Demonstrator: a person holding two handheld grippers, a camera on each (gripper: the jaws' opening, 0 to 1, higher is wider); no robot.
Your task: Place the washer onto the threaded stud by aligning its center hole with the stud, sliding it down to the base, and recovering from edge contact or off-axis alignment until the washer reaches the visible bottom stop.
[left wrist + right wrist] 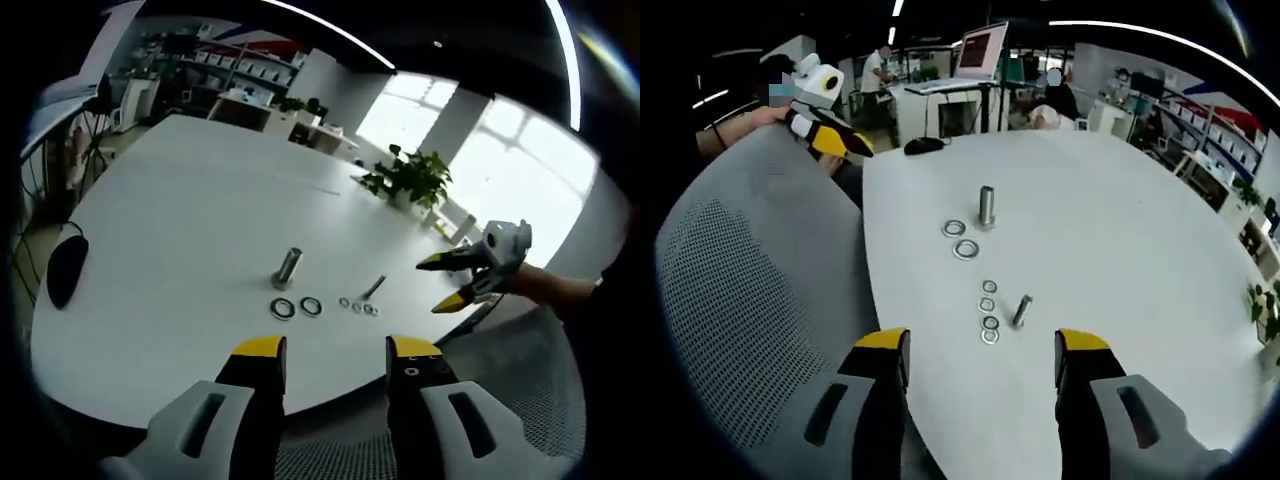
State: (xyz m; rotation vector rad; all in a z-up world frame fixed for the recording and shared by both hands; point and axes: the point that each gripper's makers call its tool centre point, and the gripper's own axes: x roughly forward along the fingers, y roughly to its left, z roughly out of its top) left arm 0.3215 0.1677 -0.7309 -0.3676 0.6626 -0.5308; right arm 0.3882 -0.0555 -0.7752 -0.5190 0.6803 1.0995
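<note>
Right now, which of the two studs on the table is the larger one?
The larger stud stands beside the two big washers; the smaller stud stands by the row of four small washers.

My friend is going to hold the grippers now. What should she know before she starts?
Left gripper: open, empty, hanging over the near edge of the white table.
Right gripper: open, empty, also at the table edge.
Large threaded stud stands upright mid-table, two large washers lying flat beside it.
Small stud stands nearby, with four small washers in a row next to it.
Done: nothing; no washer is on a stud.
Left: pick a washer, line its hole up with the matching stud, slide it down to the base.
</note>
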